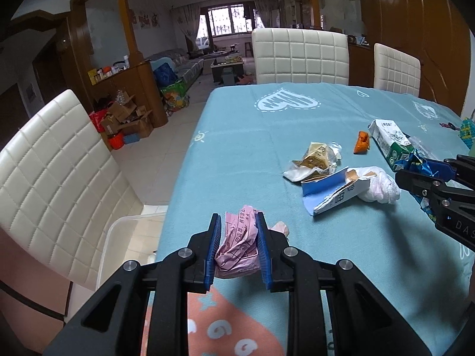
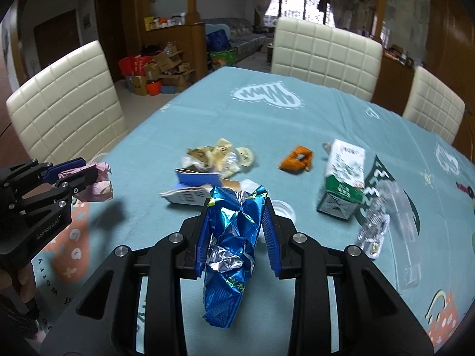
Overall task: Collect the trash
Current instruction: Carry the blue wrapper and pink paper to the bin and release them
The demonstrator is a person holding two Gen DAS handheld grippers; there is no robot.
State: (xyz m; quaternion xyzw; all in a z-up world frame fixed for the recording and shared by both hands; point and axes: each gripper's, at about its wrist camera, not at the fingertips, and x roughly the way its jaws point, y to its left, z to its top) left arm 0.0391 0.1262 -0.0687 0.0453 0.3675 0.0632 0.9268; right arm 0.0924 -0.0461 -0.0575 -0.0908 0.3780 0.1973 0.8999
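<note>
My left gripper [image 1: 238, 222] is shut on a crumpled pink wrapper [image 1: 237, 246] above the table's left edge; it also shows in the right wrist view [image 2: 75, 178] with the pink wrapper [image 2: 99, 187]. My right gripper [image 2: 236, 207] is shut on a crumpled blue foil bag [image 2: 230, 249], held above the table; it shows in the left wrist view [image 1: 427, 175]. On the blue tablecloth [image 1: 237, 154] lie a torn blue-and-white carton [image 1: 329, 190], yellow wrappers [image 1: 316, 157], a white tissue wad [image 1: 380, 187], an orange wrapper [image 1: 361, 143] and a green-and-white milk carton [image 2: 344, 178].
White padded chairs stand at the left [image 1: 56, 172], far side [image 1: 299, 56] and far right [image 1: 396, 69]. A white bin rim [image 1: 118, 237] sits beside the table's left edge. A clear plastic bottle [image 2: 383, 222] lies at the right. Cardboard boxes [image 1: 127, 118] crowd the floor beyond.
</note>
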